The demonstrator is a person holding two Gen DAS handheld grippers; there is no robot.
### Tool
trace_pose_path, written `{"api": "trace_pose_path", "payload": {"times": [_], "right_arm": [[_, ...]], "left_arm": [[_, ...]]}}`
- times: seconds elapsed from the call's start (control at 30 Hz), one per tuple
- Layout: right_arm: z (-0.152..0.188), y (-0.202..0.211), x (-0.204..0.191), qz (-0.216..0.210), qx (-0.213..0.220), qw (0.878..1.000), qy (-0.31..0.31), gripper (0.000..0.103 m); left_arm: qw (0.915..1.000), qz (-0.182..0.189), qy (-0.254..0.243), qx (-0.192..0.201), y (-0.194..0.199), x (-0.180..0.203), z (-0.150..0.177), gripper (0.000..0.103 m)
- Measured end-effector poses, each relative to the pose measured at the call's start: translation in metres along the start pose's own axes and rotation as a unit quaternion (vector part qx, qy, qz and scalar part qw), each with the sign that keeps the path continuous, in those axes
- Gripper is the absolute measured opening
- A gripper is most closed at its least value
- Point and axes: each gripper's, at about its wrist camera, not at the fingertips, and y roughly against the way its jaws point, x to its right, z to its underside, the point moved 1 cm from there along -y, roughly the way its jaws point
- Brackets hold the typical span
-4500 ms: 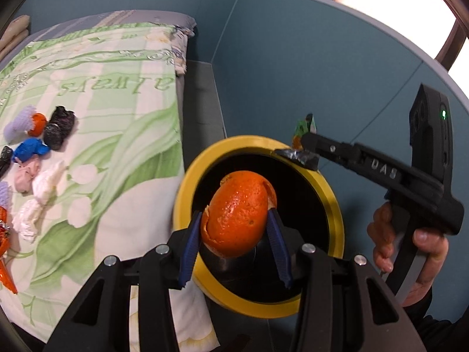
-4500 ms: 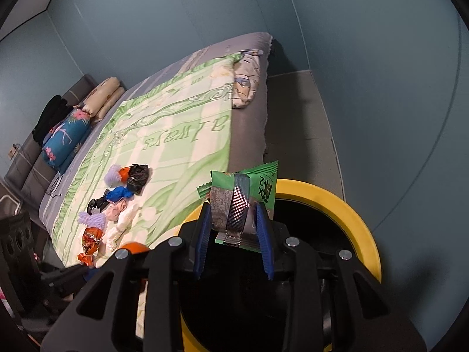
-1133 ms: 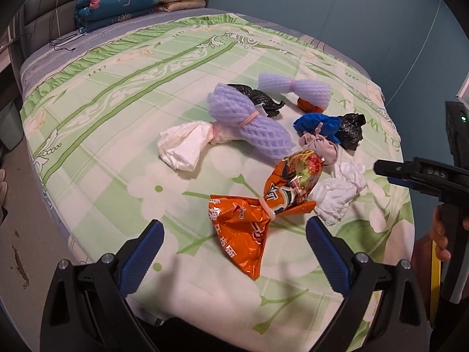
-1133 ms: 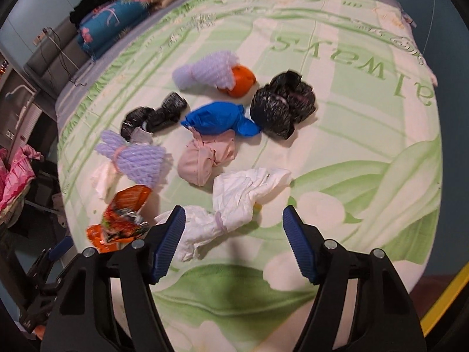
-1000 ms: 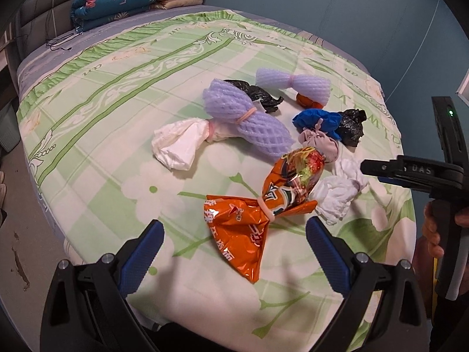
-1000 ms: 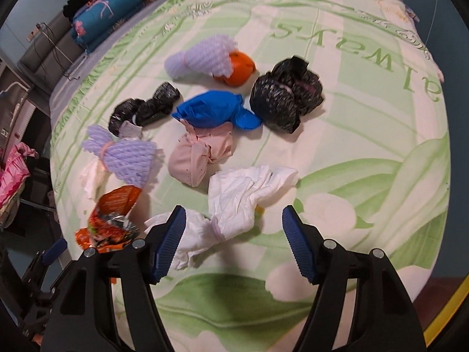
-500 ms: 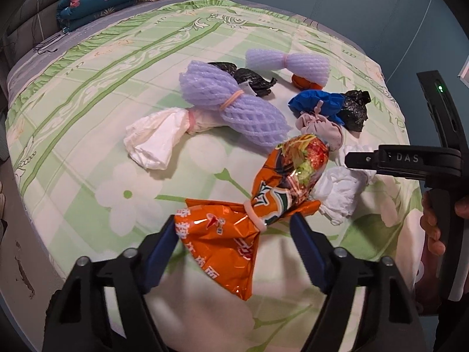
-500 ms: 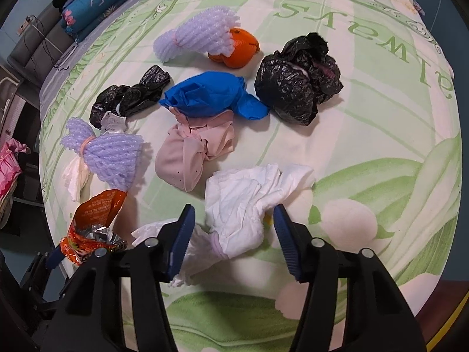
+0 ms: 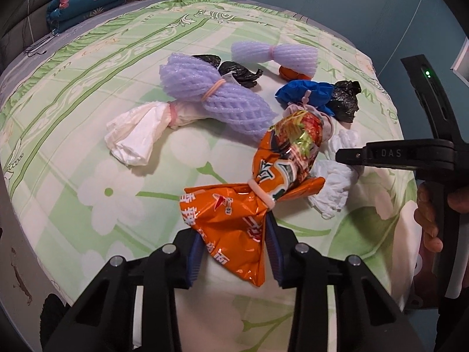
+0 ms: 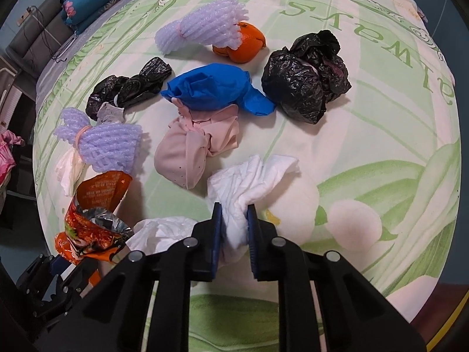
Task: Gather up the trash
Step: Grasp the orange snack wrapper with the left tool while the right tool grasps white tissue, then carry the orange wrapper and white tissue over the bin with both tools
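An orange snack wrapper (image 9: 234,220) lies at the near edge of the green floral bedspread (image 9: 73,88); the left gripper (image 9: 234,252), its jaws just closed in, pinches the wrapper's lower end. Beside it, the right gripper (image 10: 233,228) has just clamped tight on a white tissue wad (image 10: 249,182). Other bundled scraps lie beyond.

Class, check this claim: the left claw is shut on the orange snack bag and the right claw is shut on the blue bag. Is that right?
Not quite. The left claw does grip the orange snack bag, but the right wrist view shows the right claw shut on the white tissue wad; the blue bag lies untouched.
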Motion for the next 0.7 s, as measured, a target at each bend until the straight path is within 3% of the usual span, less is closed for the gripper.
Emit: {"api": "trace_pose_path", "payload": {"times": [0.7], "right_arm": [[0.021, 0.086, 0.024, -0.06, 0.073, 0.995, -0.012, 0.013]], "left_arm": [[0.9988, 0.013, 0.022, 0.041, 0.046, -0.004, 0.003, 0.035]]}}
